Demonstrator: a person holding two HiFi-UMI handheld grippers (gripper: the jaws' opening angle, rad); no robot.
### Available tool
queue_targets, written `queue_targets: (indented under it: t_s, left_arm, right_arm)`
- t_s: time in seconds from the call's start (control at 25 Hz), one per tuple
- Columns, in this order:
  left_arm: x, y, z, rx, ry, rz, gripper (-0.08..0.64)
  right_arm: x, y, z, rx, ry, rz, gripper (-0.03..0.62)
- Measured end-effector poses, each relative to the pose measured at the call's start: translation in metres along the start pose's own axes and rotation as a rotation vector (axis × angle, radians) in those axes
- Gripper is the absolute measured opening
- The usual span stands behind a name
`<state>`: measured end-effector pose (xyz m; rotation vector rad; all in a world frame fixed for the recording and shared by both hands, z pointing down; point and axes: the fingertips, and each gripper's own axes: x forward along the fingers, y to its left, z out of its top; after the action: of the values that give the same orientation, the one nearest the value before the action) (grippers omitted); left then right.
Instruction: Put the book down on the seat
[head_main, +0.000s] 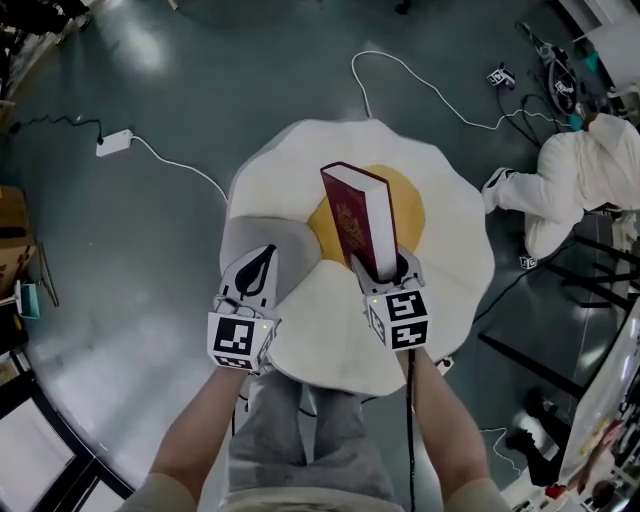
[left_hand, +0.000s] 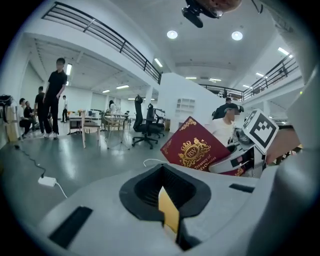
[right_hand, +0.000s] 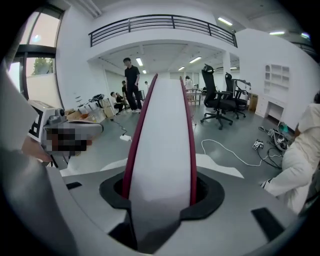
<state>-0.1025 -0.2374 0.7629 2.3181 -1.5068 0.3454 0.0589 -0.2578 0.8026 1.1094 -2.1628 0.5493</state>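
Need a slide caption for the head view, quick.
Right gripper holds a dark red hardcover book upright over the fried-egg-shaped cushion seat.

Both bare forearms are reaching forward and down from the bottom of the head view, the left forearm (head_main: 195, 430) and the right forearm (head_main: 445, 420) running roughly parallel, each ending in 1 handheld gripper. The left gripper (head_main: 262, 258) is hovering over the near-left edge of the seat (head_main: 440, 200), its 2 jaws lying together, a thin yellowish strip (left_hand: 168, 210) showing at their seam. The right gripper (head_main: 385, 270) is pointing more steeply down above the seat's near half, its 2 jaws pressing on the lower end of the book (head_main: 360, 215) and holding it upright. The 2 grippers are sitting side by side, apart.
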Motion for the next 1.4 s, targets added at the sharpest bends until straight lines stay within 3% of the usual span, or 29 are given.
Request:
queue_targets:
  t_s: [0.24, 0.48, 0.72, 1.08, 1.32, 1.4]
  left_arm:
    - [0.033, 0.010, -0.081, -0.067, 0.094, 0.013, 0.003]
    - [0.049, 0.016, -0.129, -0.091, 0.138, 0.023, 0.003]
    - [0.068, 0.015, -0.165, -0.127, 0.186, 0.010, 0.003]
    - [0.070, 0.012, -0.188, -0.094, 0.219, -0.008, 0.003]
    - [0.071, 0.010, -0.185, -0.091, 0.218, -0.008, 0.003]
    - [0.069, 0.007, -0.181, -0.089, 0.222, -0.007, 0.003]
  right_arm:
    - [0.078, -0.001, -0.083, -0.002, 0.077, 0.007, 0.221]
    - [0.129, -0.004, -0.155, -0.029, 0.155, 0.014, 0.222]
    - [0.163, -0.007, -0.195, -0.068, 0.216, 0.011, 0.222]
    - [0.191, -0.007, -0.218, -0.092, 0.238, 0.032, 0.222]
    - [0.177, 0.026, -0.200, 0.005, 0.199, 0.170, 0.315]
    - [0.164, 0.042, -0.194, 0.014, 0.197, 0.234, 0.319]
